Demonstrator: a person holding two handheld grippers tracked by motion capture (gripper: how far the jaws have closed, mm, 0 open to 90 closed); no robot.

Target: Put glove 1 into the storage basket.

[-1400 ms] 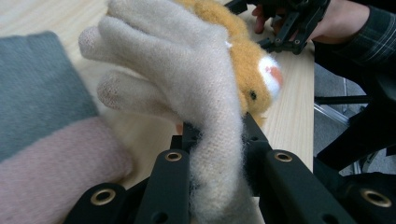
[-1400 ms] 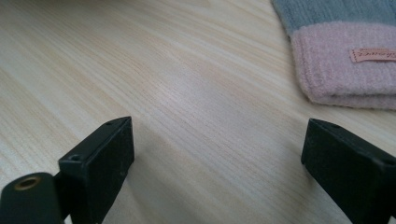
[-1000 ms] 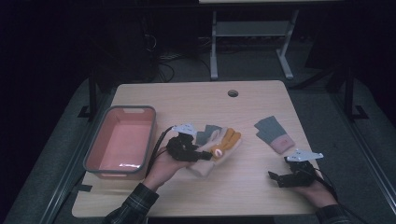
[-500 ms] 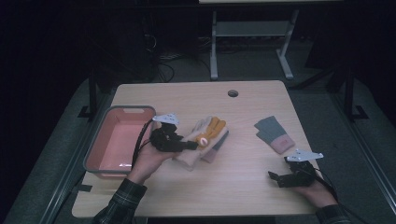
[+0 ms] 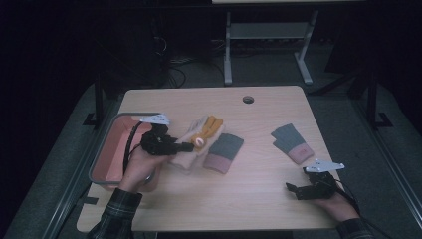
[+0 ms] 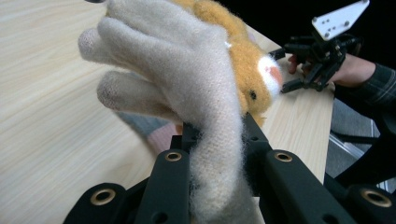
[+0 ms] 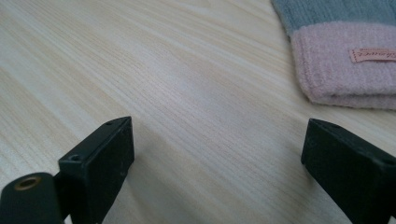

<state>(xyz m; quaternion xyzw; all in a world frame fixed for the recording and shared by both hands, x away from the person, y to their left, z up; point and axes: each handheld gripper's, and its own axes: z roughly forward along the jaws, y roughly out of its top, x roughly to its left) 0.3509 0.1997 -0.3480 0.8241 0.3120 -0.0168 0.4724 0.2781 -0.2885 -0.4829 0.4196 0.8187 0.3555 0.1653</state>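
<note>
Cream glove [image 6: 187,88] (orange-faced, probably) sits clamped in left gripper [image 6: 217,135].

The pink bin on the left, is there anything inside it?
The visible part of the pink bin floor looks bare. The left gripper, clamping a cream and orange glove, and its hand cover the near right corner, so that part is unseen.
</note>
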